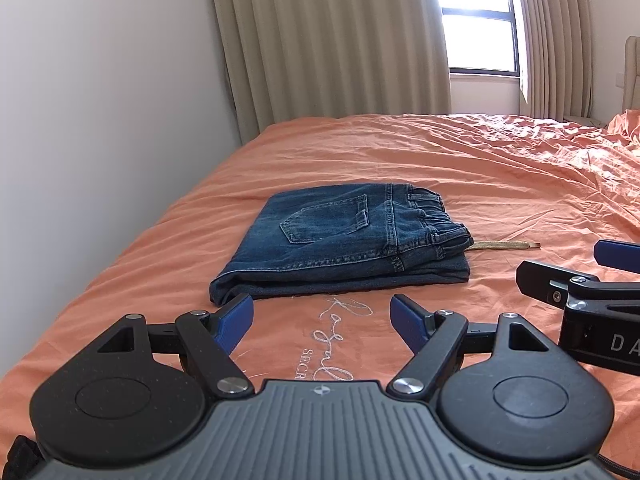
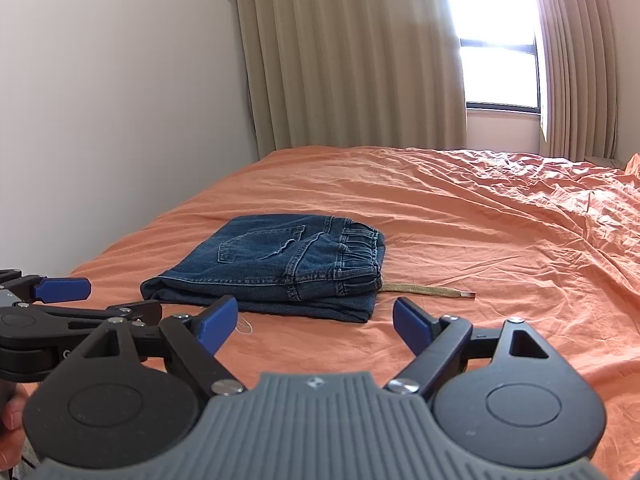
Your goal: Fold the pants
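Blue denim pants [image 1: 344,244] lie folded into a compact stack on the orange bedsheet [image 1: 460,168], back pocket up, elastic waistband to the right. A tan drawstring [image 1: 506,245] trails out to the right. My left gripper [image 1: 322,318] is open and empty, just short of the stack's near edge. My right gripper [image 2: 316,320] is open and empty, near the stack's [image 2: 276,268] front right corner; the drawstring [image 2: 430,291] lies beyond it. Each gripper shows in the other's view, the right one [image 1: 576,268] and the left one [image 2: 80,300].
A white wall [image 1: 100,120] runs along the bed's left side. Beige curtains [image 1: 332,40] and a bright window [image 1: 478,20] are behind the bed. The sheet is wrinkled on the right [image 2: 540,220]. Embroidered lettering [image 1: 340,336] lies under my left gripper.
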The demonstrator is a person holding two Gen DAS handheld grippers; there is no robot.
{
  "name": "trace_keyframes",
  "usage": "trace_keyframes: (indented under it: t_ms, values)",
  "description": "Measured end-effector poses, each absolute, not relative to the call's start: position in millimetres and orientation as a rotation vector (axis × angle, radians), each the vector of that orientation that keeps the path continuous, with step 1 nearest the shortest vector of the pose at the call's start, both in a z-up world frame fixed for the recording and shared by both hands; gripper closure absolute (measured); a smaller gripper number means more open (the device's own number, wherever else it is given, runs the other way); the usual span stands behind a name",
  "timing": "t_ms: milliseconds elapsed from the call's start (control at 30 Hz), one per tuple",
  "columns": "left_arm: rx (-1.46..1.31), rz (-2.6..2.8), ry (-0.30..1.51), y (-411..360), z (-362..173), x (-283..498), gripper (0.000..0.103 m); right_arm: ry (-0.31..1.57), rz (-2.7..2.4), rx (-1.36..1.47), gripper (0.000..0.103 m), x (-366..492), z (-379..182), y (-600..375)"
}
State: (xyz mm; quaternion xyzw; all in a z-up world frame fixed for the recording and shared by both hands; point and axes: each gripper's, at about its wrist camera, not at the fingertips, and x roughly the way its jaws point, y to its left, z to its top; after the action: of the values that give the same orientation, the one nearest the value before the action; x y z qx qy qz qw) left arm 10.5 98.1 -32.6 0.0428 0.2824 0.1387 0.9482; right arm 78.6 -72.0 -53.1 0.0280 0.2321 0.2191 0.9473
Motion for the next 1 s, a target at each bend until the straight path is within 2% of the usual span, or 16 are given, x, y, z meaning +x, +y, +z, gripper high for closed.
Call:
trace_keyframes:
  t_ms: [1000]
  values:
    - [0.085,0.282,0.573,95.5,-25.3,9.5,0.012,0.464,0.432,0.061,0.022,76.9,-49.7,-71.5]
